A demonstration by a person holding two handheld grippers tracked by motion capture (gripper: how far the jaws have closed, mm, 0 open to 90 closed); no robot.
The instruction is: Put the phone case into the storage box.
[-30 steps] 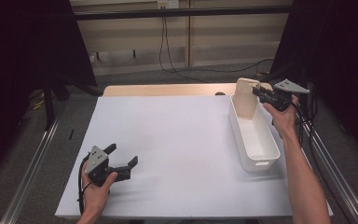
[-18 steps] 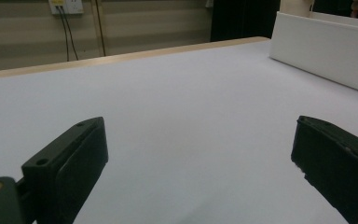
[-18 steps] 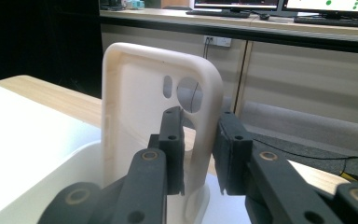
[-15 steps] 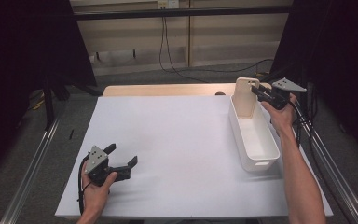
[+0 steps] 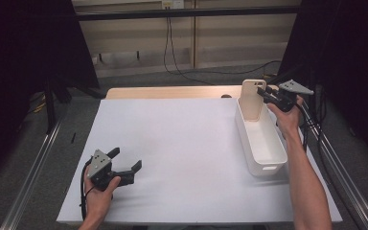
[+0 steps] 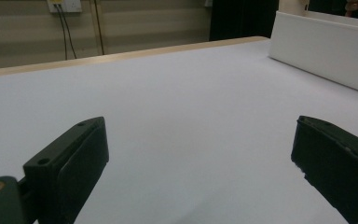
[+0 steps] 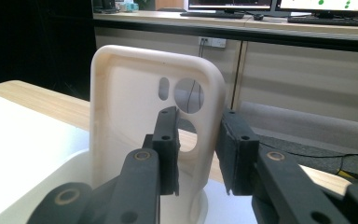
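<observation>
Right hand-held gripper (image 5: 267, 94) of mine sits at the far right of the surface (image 5: 187, 143), its jaws narrow and just easing apart around the edge of a cream phone case (image 5: 252, 98). From the right gripper view the case (image 7: 135, 126) looks smooth, rounded at its corners, with camera cut-outs, and one edge lies between the pads, slightly loose. It stands upright at the far end of a long white plastic bin (image 5: 263, 143). My left hand-held gripper (image 5: 124, 162) rests near left, jaws wide and empty over the matte white sheet.
</observation>
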